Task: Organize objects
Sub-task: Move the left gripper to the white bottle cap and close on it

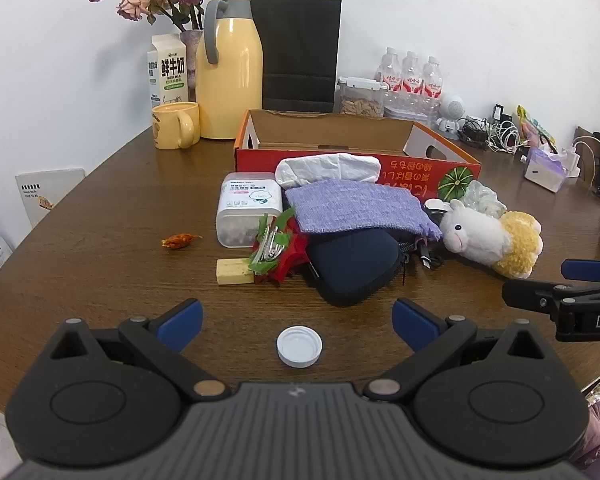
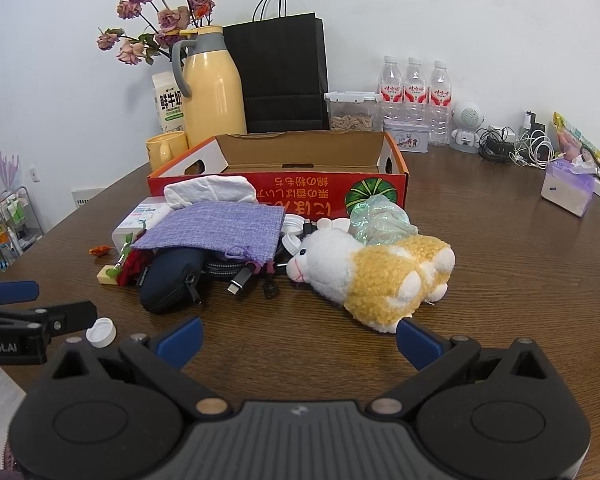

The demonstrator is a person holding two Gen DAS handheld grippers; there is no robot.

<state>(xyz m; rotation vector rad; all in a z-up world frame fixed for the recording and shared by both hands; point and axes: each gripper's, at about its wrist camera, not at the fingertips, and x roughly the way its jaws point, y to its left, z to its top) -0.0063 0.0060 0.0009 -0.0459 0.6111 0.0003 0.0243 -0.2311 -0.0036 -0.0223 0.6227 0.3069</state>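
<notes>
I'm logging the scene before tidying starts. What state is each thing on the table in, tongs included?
Left tongs: open, empty, around the cap.
Right tongs: open, empty.
White bottle cap: loose on the table, open side up.
Red cardboard box: open, no contents in view.
Plush sheep: lying on its side.
Purple pouch: flat on the pile.
Dark zip case: under the pouch; zip state unclear.
Yellow thermos: upright, lidded.
</notes>
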